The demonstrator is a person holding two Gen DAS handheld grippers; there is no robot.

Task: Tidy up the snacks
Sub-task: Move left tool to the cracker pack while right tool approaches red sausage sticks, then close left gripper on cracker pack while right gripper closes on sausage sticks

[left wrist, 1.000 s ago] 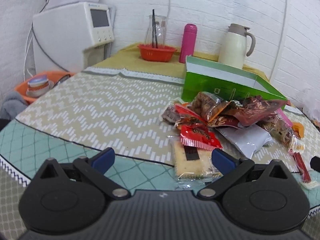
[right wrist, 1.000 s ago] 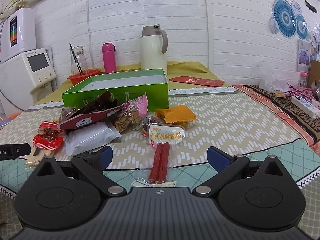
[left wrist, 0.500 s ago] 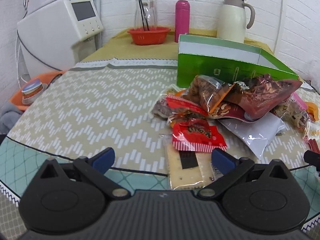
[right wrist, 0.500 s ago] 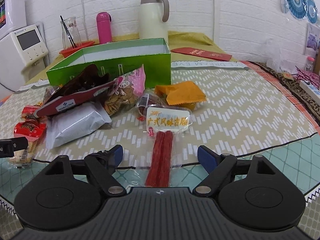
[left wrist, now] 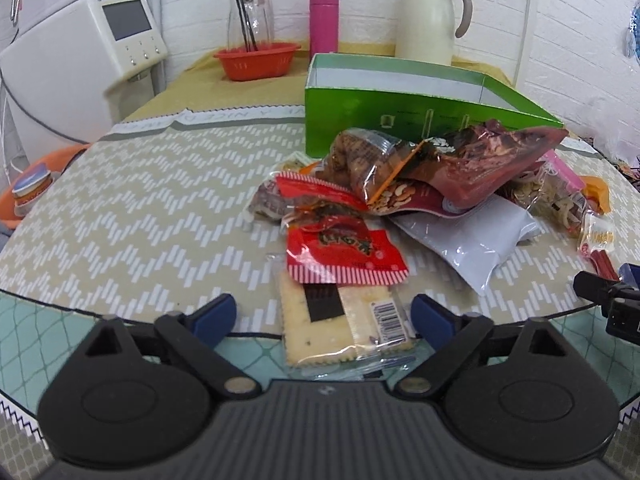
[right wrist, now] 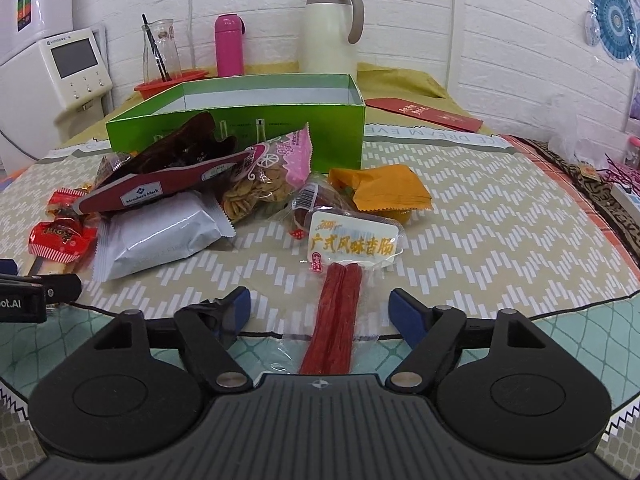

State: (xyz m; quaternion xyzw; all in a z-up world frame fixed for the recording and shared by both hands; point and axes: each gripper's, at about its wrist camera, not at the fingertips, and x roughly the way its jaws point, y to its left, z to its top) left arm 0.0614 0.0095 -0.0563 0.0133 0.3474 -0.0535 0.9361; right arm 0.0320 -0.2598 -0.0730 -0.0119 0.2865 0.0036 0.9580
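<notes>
Left wrist view: left gripper (left wrist: pixel 325 316) with blue-padded jaws closing, not yet pressing, around a clear-wrapped pale square cracker pack (left wrist: pixel 344 326) lying flat between them on the zigzag-patterned cloth table (left wrist: pixel 132 216). Just beyond, overlapping the cracker's far edge, a red foil snack packet (left wrist: pixel 346 256); farther and right, a heap with a clear bag of mixed nuts (left wrist: pixel 376 168), a dark red pouch (left wrist: pixel 492 160) and a white foil pillow pack (left wrist: pixel 472 240). Behind the heap, an open green cardboard box (left wrist: pixel 400 108), apparently empty

Right wrist view: right gripper (right wrist: pixel 320 312) released, jaws wide apart on either side of a clear-wrapped pair of red sausage sticks (right wrist: pixel 336 320), not touching it. Far behind, same green box, with a cream thermos jug (right wrist: pixel 330 28) beyond it by the wall
</notes>
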